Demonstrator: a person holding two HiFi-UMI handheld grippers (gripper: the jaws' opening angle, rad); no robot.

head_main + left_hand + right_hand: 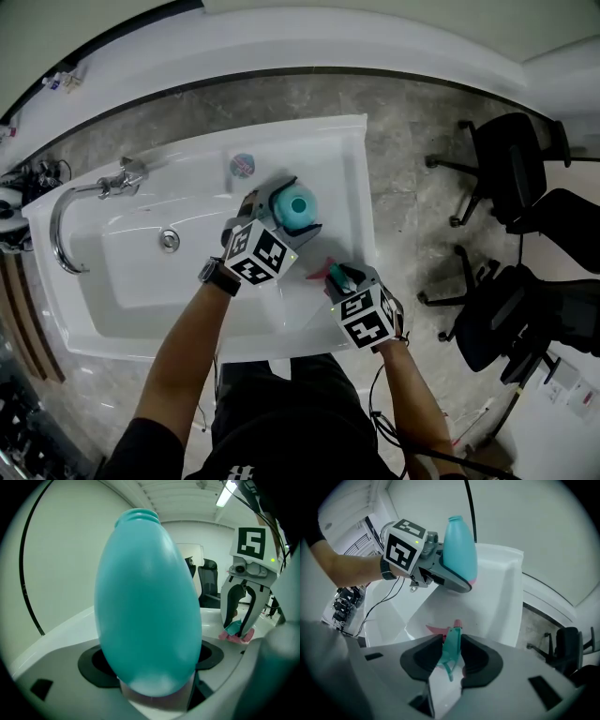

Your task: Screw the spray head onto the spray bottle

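A teal egg-shaped spray bottle [298, 204] stands upright with its threaded neck open at the top, and my left gripper [292, 212] is shut on its lower body over the white tub. In the left gripper view the bottle [145, 597] fills the space between the jaws. The teal and pink spray head [335, 274] is low over the tub's near right rim, and my right gripper [339, 277] is shut on it. In the right gripper view the spray head [452, 646] is pinched between the black pads, its pink tip pointing away. The bottle [459, 550] is apart from it, up and beyond.
A white tub [349, 150] holds a chrome faucet [103, 183] at its left end and a drain [169, 240]. A small round item [242, 166] lies on the far rim. Black office chairs [511, 169] stand on the grey floor to the right.
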